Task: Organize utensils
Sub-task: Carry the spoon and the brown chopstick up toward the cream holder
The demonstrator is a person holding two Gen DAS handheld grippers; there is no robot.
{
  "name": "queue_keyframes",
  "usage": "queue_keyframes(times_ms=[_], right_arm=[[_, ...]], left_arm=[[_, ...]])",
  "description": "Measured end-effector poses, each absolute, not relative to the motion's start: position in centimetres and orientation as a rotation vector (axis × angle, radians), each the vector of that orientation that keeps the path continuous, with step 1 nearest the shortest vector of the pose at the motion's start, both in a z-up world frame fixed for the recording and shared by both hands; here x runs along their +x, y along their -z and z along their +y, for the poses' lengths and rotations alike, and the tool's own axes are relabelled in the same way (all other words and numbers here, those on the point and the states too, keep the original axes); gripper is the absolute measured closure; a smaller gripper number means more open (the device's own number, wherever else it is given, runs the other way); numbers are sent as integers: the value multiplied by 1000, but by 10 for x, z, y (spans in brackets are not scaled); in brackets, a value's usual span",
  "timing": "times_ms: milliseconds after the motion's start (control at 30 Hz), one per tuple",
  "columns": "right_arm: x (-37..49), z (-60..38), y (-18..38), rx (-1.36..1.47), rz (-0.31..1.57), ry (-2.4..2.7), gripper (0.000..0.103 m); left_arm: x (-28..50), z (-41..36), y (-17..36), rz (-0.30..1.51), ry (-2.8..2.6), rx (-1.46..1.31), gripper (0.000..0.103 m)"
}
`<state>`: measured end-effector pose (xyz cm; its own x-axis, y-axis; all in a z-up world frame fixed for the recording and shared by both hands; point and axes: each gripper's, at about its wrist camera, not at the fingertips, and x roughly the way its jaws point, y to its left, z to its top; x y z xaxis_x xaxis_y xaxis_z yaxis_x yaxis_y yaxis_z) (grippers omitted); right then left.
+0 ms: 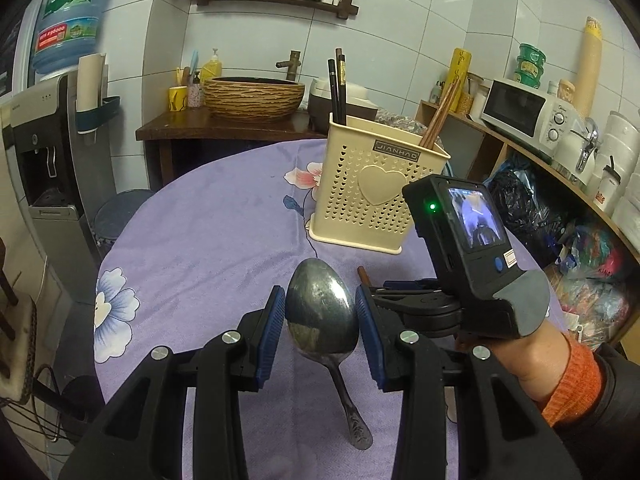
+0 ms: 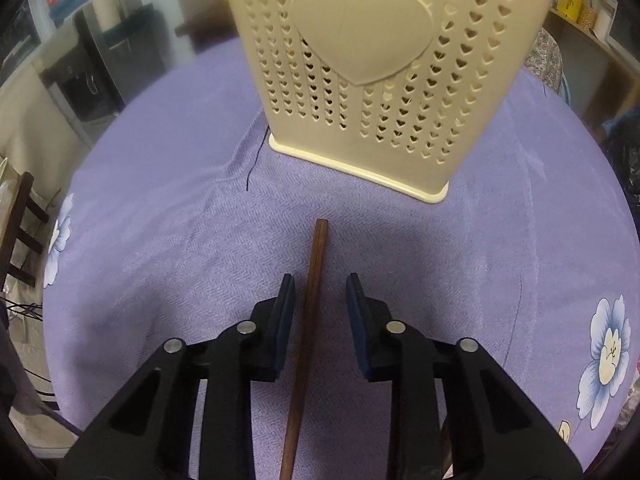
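Metal spoon lies on counter between left hand-held gripper, parted, unclamped; right hand-held gripper straddles chopstick likewise — both lined up for holder.

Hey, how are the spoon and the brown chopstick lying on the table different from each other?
The spoon is grey metal with a broad oval bowl; the chopstick is a thin, straight brown wooden stick. The spoon lies between the left gripper fingers, the chopstick between the right gripper fingers. Both lie flat on the purple tablecloth, in front of the cream holder, with the jaws open around them.
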<state>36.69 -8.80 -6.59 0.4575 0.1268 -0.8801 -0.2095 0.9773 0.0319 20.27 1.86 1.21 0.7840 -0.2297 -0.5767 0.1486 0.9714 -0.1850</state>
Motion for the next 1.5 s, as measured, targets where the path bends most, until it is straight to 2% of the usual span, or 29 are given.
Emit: queue_keyframes(times_ms=[333, 433, 667, 1067, 1500], right_arm=[[370, -80, 72, -108, 1046, -187, 94], [370, -78, 72, -112, 1042, -189, 94], [367, -102, 49, 106, 1018, -291, 95], [276, -172, -83, 174, 579, -392, 95], [262, -187, -103, 153, 510, -392, 95]], left_arm=[[202, 20, -12, 633, 192, -140, 66], [201, 19, -12, 631, 189, -137, 66], [197, 19, -14, 621, 181, -132, 66], [197, 19, -15, 606, 167, -147, 66], [199, 10, -19, 583, 180, -135, 66]])
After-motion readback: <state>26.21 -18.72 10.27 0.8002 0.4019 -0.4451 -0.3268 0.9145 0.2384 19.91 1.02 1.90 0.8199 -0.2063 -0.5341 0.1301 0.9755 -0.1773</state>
